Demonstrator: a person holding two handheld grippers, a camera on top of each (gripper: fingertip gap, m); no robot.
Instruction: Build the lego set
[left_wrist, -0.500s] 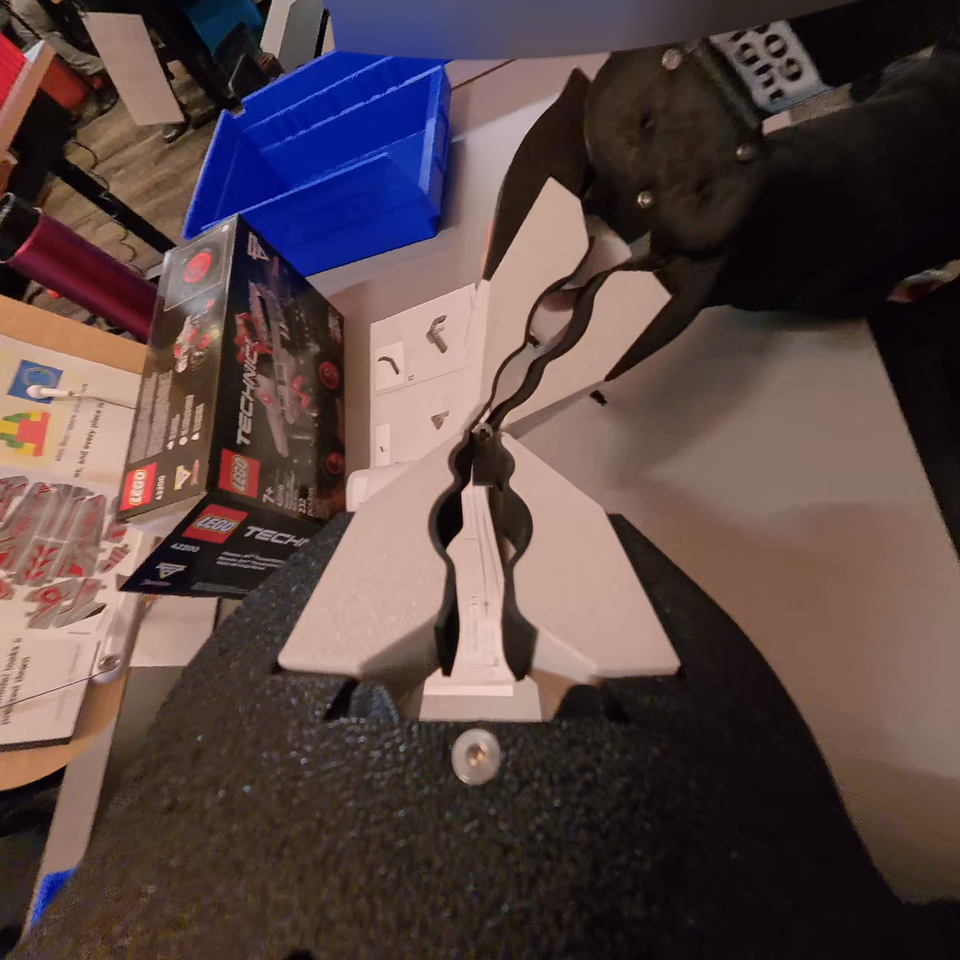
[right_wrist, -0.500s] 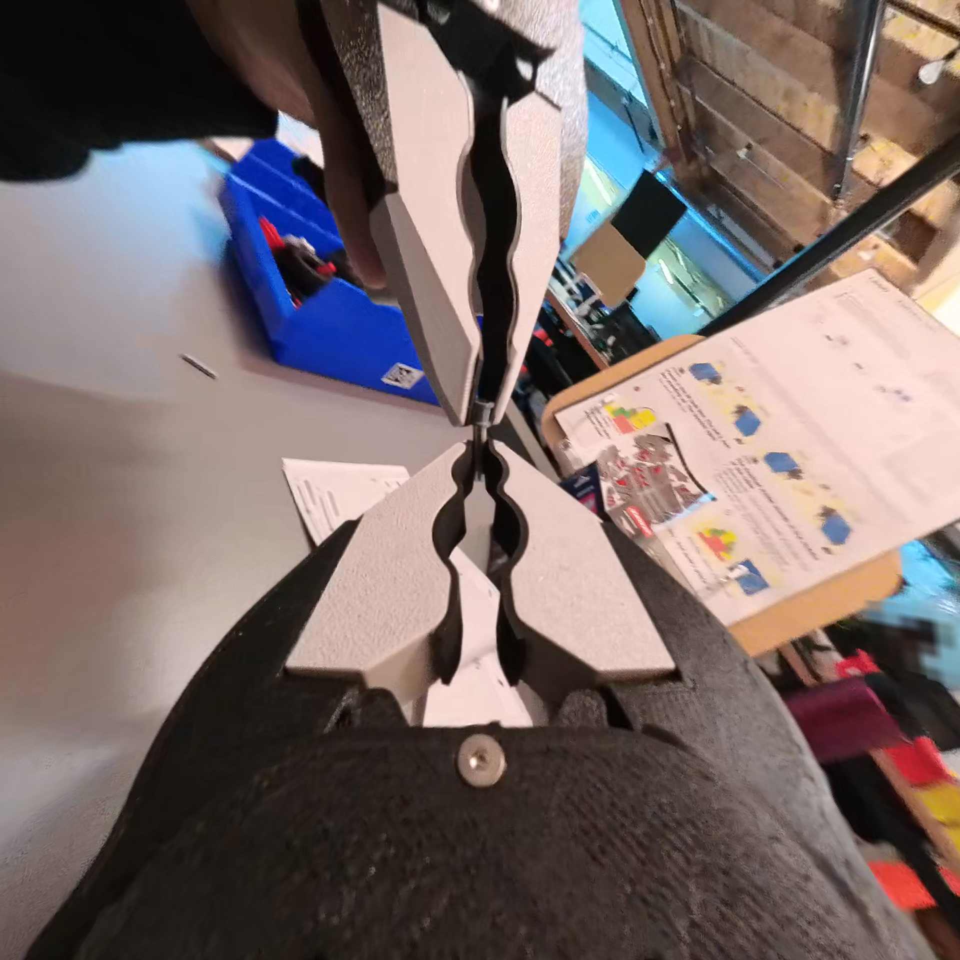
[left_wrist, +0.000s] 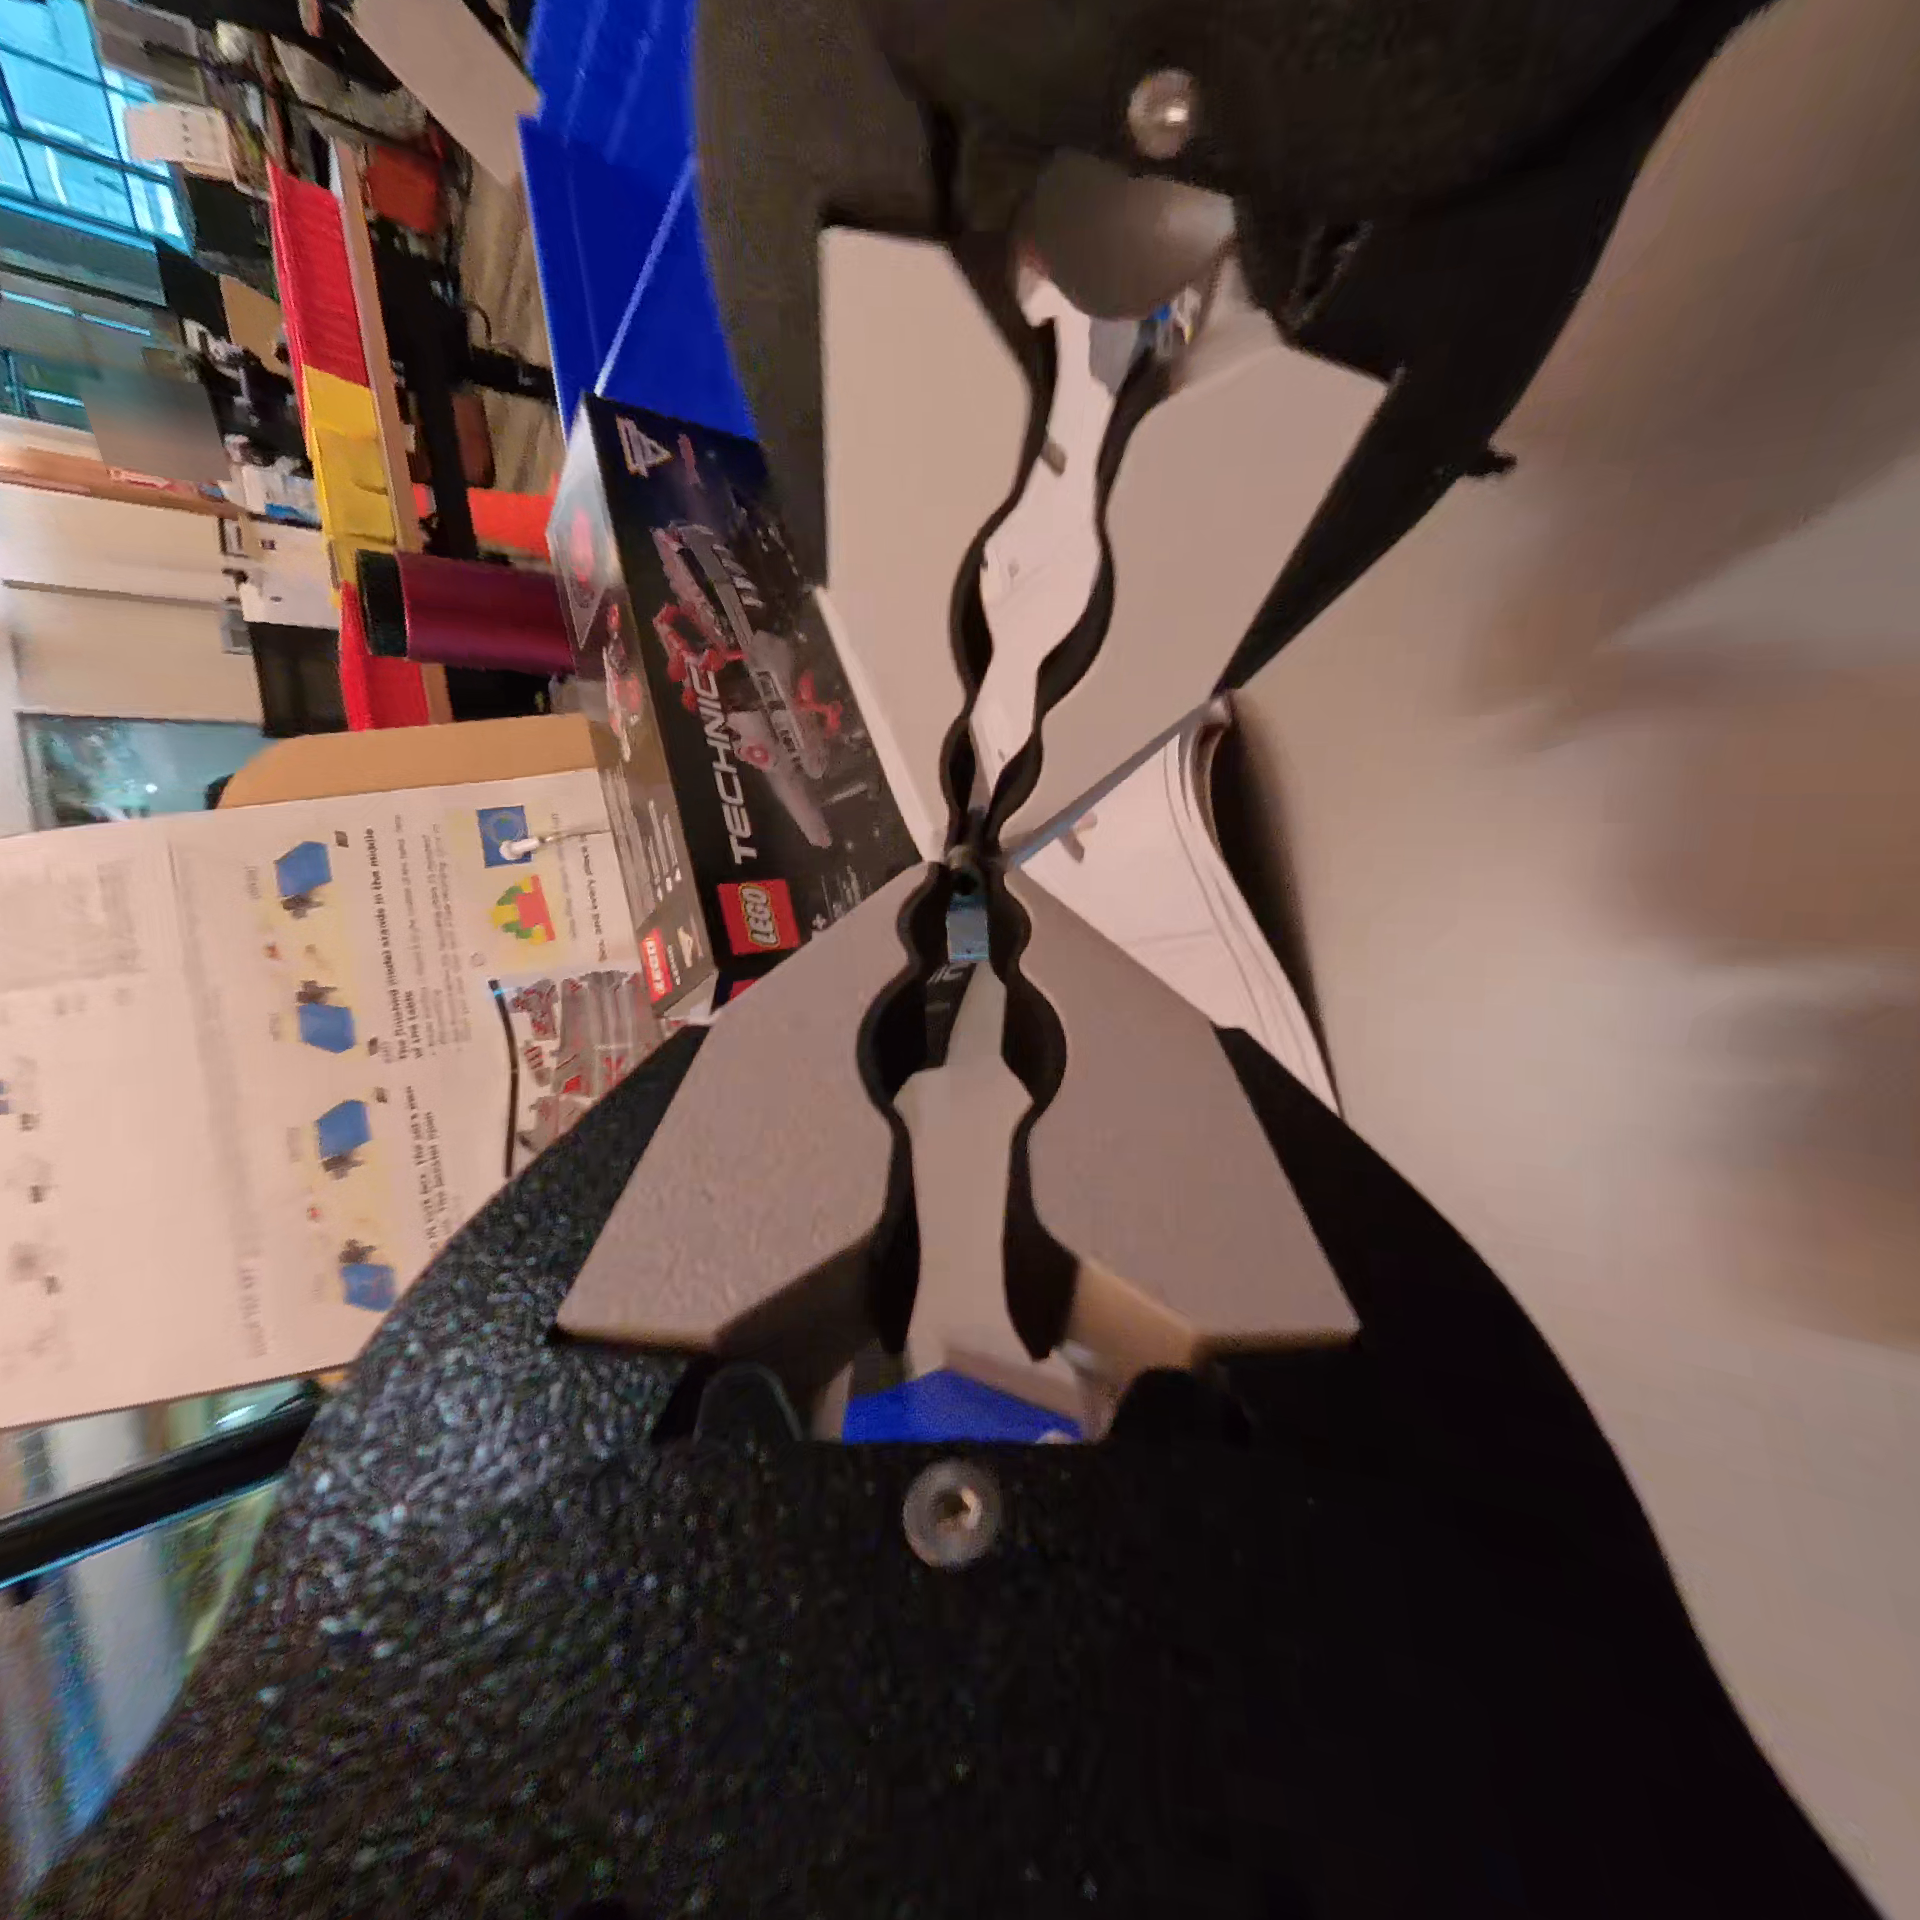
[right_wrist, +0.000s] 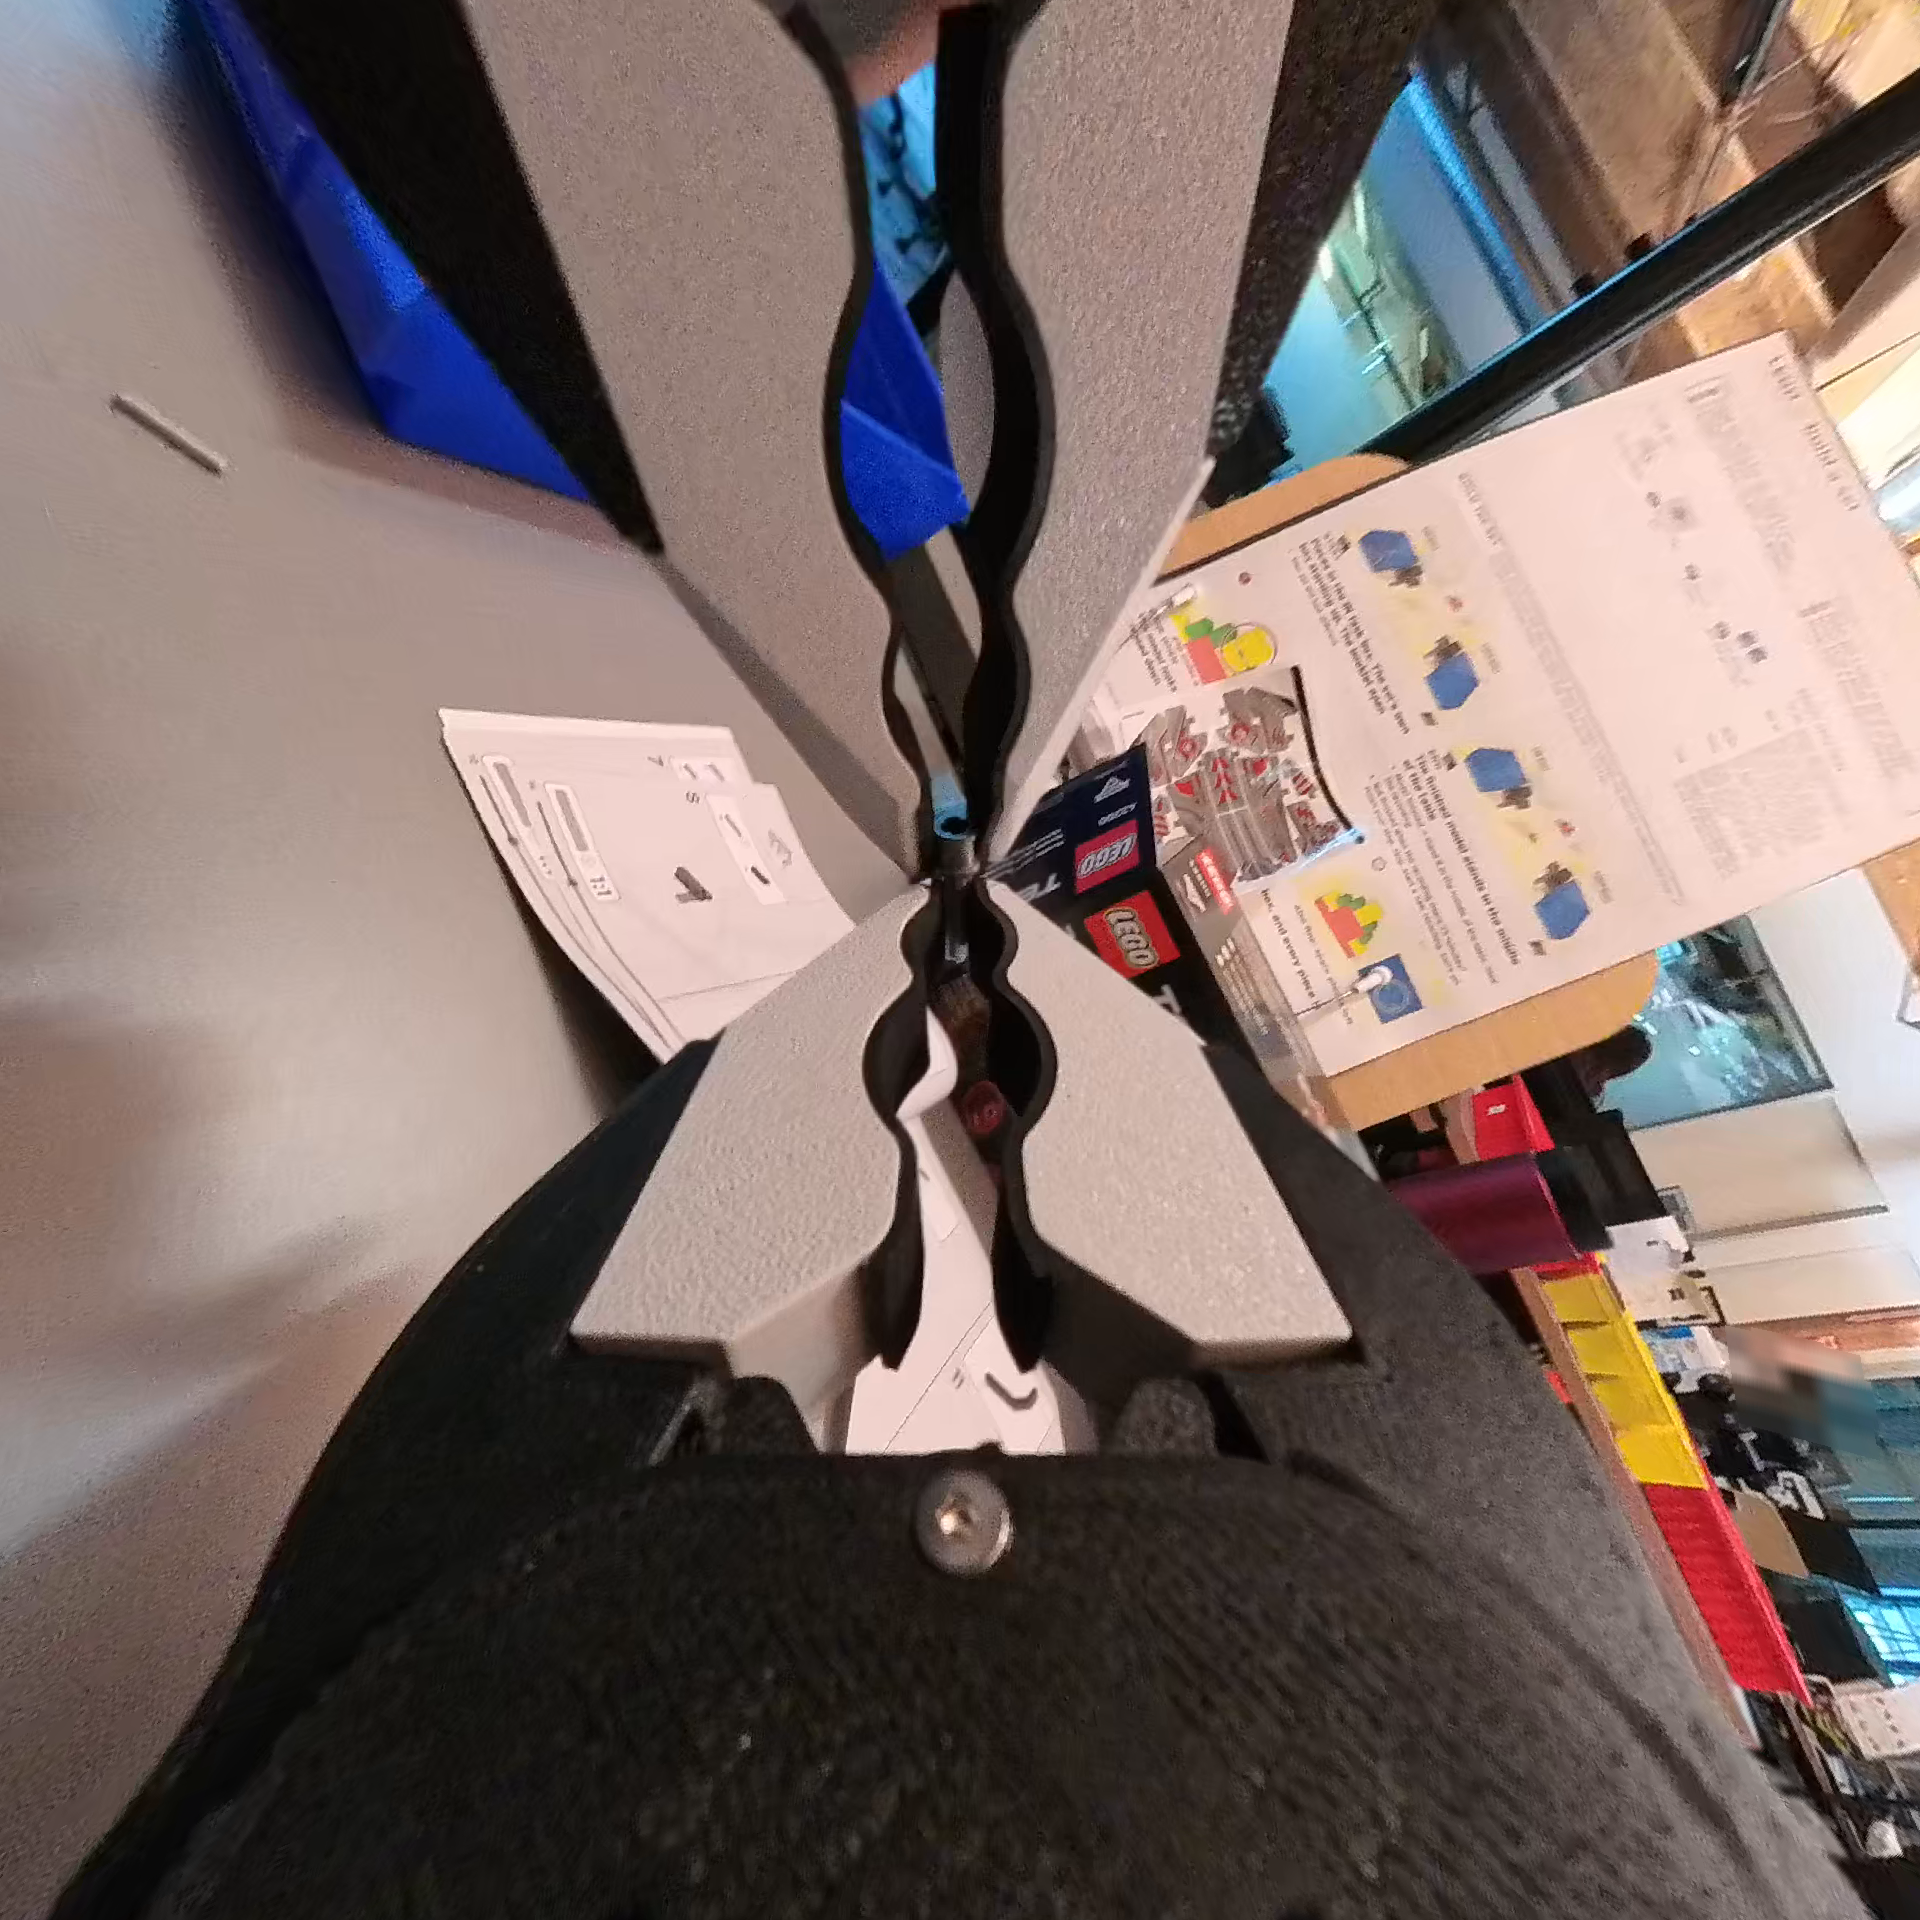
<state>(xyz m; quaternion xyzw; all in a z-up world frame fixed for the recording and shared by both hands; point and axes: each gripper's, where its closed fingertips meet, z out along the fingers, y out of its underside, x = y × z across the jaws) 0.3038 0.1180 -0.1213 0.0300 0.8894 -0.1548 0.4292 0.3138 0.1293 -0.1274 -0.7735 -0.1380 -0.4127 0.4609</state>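
Grippers meet tip to tip. In the left wrist view, the left hand-held gripper (left_wrist: 964, 883) is squeezed on a small blue piece (left_wrist: 966, 928), and the black lego box (left_wrist: 727, 717) lies to its left on the table (left_wrist: 1558, 935).

In the right wrist view, the right hand-held gripper (right_wrist: 951, 883) pinches a tiny dark pin (right_wrist: 954, 864). The booklet (right_wrist: 634, 852) lies left of it.

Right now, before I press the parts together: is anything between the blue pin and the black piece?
Nothing visible does. The blue pin, held in the left gripper, meets the black piece, held in the right gripper, end to end, and only the fingers flank them.
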